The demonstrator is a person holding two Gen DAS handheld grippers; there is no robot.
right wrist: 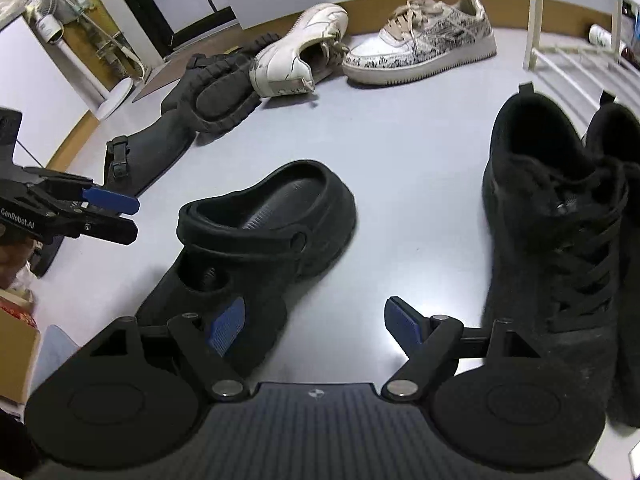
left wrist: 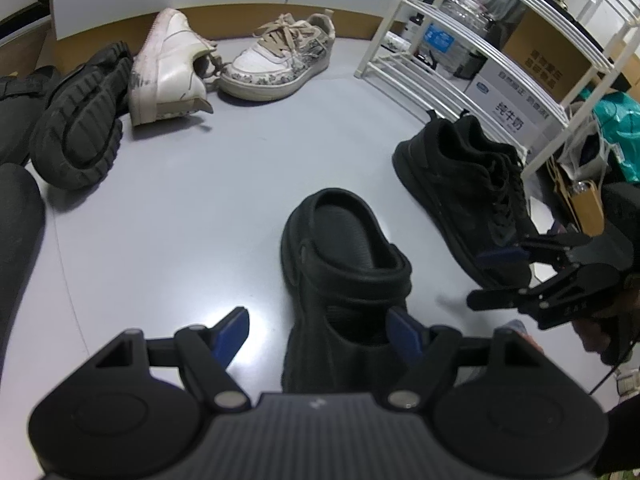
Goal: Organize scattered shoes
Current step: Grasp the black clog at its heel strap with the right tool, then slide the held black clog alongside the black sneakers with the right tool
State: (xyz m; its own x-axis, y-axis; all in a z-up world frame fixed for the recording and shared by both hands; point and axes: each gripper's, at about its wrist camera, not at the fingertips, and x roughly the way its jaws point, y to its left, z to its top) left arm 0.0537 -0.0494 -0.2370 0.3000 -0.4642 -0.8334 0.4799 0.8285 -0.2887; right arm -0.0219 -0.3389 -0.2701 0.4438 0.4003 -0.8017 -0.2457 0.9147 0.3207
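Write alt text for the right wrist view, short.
Open right gripper over a grey floor, between a black rubber clog and black lace-up sneakers. Two pale sneakers lie beyond.

Left wrist view: mounted just behind own blue-padded fingers, tilted down at the grey floor, close above the black clog. Right wrist view: same downward tilt, set further right, close beside the black sneaker. Shared: clog, sneaker, white shoes by the wall, each other's gripper.
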